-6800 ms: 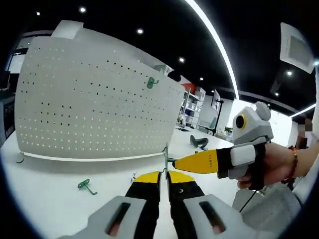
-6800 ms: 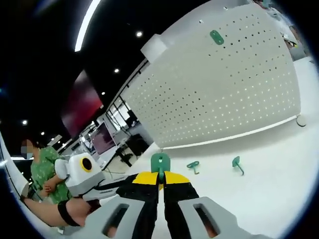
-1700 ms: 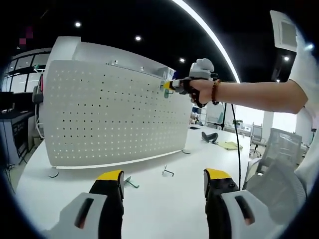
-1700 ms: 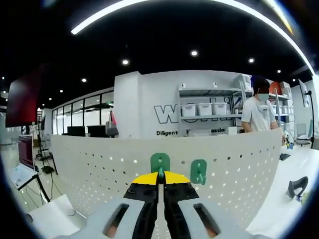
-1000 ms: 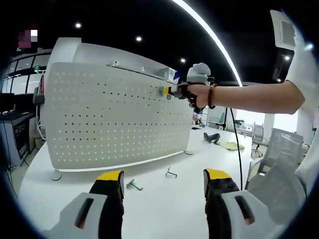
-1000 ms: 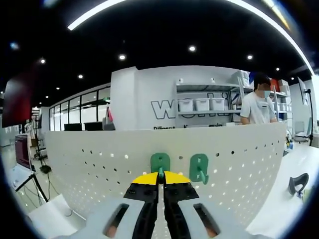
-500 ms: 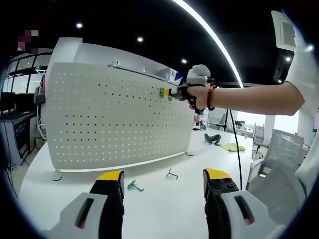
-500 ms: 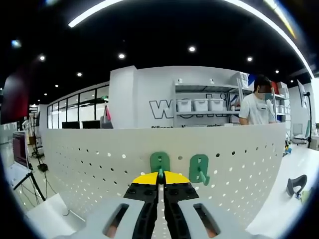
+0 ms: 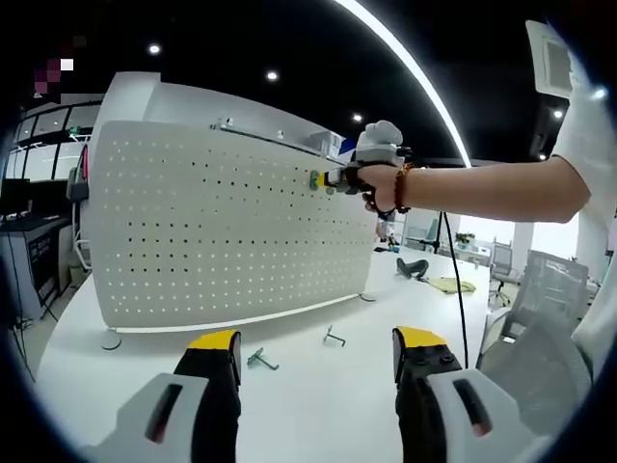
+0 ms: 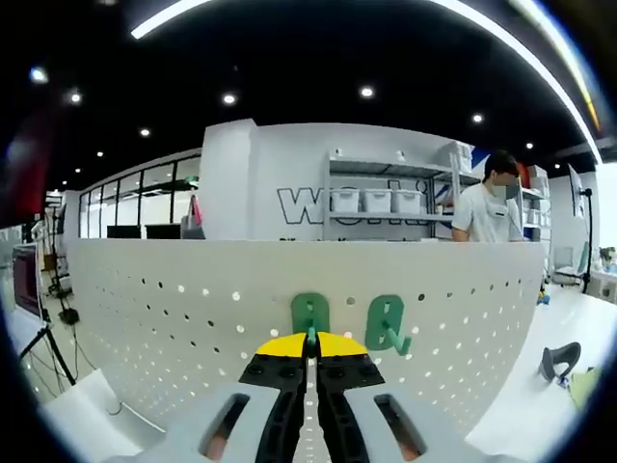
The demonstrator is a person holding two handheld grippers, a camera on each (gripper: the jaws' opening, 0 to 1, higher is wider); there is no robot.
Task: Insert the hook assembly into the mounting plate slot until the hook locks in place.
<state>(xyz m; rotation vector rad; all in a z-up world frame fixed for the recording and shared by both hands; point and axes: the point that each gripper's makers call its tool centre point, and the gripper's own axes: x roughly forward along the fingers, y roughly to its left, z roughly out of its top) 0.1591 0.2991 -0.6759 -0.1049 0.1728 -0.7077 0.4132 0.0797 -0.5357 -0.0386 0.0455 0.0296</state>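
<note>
**A:** What is the room looking like?

**B:** It is a big office with a dark ceiling. A long light strip [image 9: 415, 72] is glowing up there, with small round lights near it. A white worktop [image 9: 308, 386] is stretching out below. A tall white board [image 9: 222, 231] full of little holes is standing upright on it.

**A:** What is lying on the worktop?

**B:** A green hook [image 9: 258, 360] and a small metal hook [image 9: 334, 337] are lying in front of the board, a little apart. A dark thing [image 9: 413, 268] is sitting farther back, too small to tell what it is.

**A:** What is the left gripper [image 9: 315, 362] doing?

**B:** It is hanging low over the worktop. Its jaws are spread wide and holding nothing.

**A:** And the right gripper [image 10: 309, 340]?

**B:** A hand [image 9: 381, 188] is holding it up by the top of the board. Its jaws are pressed together and pinching a green hook part [image 10: 309, 313]. The part is right up against the board, near the top edge. I cannot tell if it is locked in.

**A:** Is anything beside it?

**B:** Yes, a second hook [image 10: 385, 324] is hanging on the board just to its right.

**A:** What is behind the board?

**B:** Shelves with white boxes [image 10: 376, 201], big letters on the wall, and a person [image 10: 492, 212] standing there.
</note>
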